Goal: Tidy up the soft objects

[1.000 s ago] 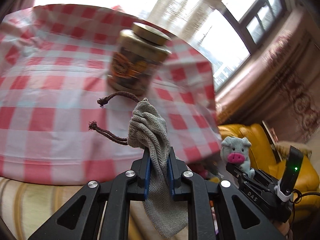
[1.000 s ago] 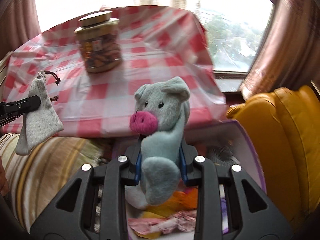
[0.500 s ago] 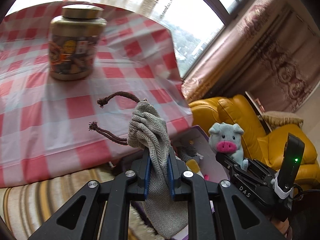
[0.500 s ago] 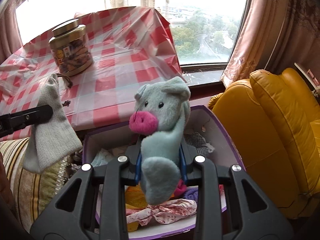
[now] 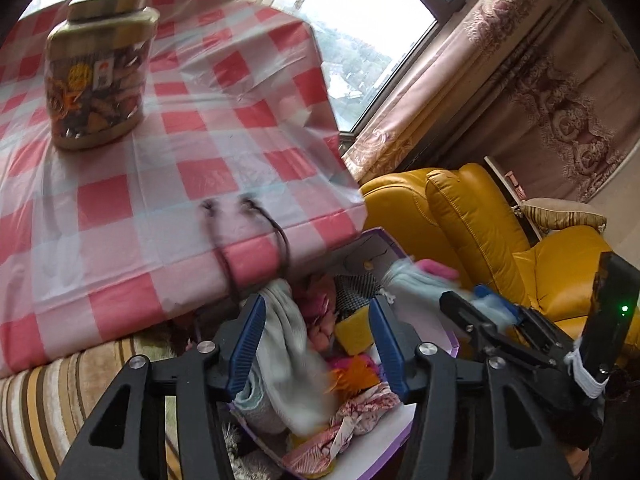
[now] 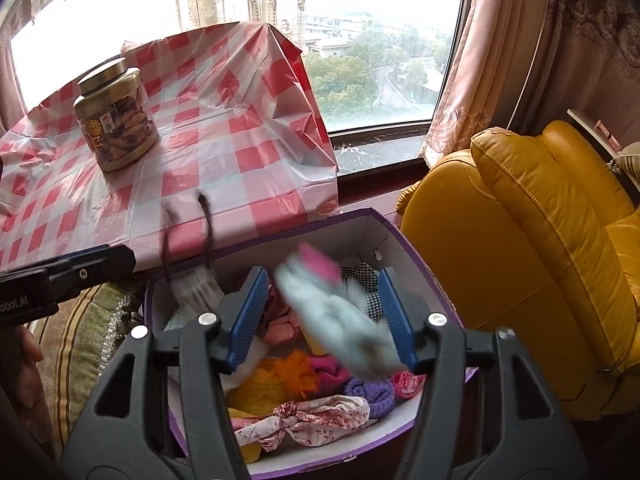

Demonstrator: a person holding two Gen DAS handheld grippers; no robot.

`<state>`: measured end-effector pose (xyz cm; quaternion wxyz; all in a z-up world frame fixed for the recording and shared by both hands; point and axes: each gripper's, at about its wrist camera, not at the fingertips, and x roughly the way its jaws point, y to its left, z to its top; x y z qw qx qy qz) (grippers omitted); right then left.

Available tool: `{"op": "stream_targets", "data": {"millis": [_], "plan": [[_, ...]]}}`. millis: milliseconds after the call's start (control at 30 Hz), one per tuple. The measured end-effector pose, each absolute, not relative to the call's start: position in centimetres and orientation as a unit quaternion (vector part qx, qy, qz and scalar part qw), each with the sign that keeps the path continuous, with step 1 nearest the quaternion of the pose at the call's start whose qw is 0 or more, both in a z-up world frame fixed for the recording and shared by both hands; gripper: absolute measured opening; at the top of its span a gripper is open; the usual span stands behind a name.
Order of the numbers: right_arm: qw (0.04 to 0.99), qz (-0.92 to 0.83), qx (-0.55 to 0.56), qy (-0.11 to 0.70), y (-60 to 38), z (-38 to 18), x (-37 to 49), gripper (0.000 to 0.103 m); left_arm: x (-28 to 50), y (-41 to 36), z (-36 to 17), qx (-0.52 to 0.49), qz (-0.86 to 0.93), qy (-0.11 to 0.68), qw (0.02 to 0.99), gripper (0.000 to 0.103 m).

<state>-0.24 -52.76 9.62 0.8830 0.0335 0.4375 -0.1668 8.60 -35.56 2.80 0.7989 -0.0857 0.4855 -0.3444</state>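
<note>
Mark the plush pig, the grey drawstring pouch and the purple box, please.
plush pig (image 6: 340, 312): right wrist view, blurred grey body.
grey drawstring pouch (image 5: 284, 340): left wrist view, blurred cloth.
purple box (image 6: 404, 236): right wrist view, far right rim.

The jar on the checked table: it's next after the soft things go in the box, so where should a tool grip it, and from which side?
Grip the jar across its round body below the gold lid, coming level from the table's near edge. It stands upright with nothing beside it, and its sides look wider than the lid, so the tool likely must open wide.

Home living room, yellow leather armchair (image 6: 552, 240), patterned curtains (image 6: 460, 80), checked tablecloth (image 6: 224, 132), high window (image 6: 360, 40) over town
</note>
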Motion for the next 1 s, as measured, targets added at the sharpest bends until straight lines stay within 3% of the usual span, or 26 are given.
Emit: {"op": "stream_targets", "data": {"millis": [133,400,500,633,1000], "plan": [[0.883,-0.169,0.034,0.437,-51.7,9.8,-1.1,0.070,7.1,-33.9,3.3,-0.083,-0.342,0.488,0.799,0.056],[0.875,-0.172,0.022,0.452,-48.3,9.5,-3.8,0.070,2.0,-30.1,2.9,-0.103,-0.350,0.506,0.781,0.059],[0.871,-0.180,0.016,0.456,-47.5,9.6,-5.0,0.072,0.4,-29.3,2.5,-0.102,-0.346,0.511,0.781,0.070],[0.868,-0.194,0.010,0.456,-47.0,9.6,-6.5,0.079,-0.6,-28.9,2.2,-0.088,-0.344,0.504,0.787,0.075],[0.867,-0.193,0.011,0.458,-47.2,9.0,-7.0,0.080,-1.0,-30.7,1.8,-0.072,-0.348,0.506,0.785,0.099]]}}
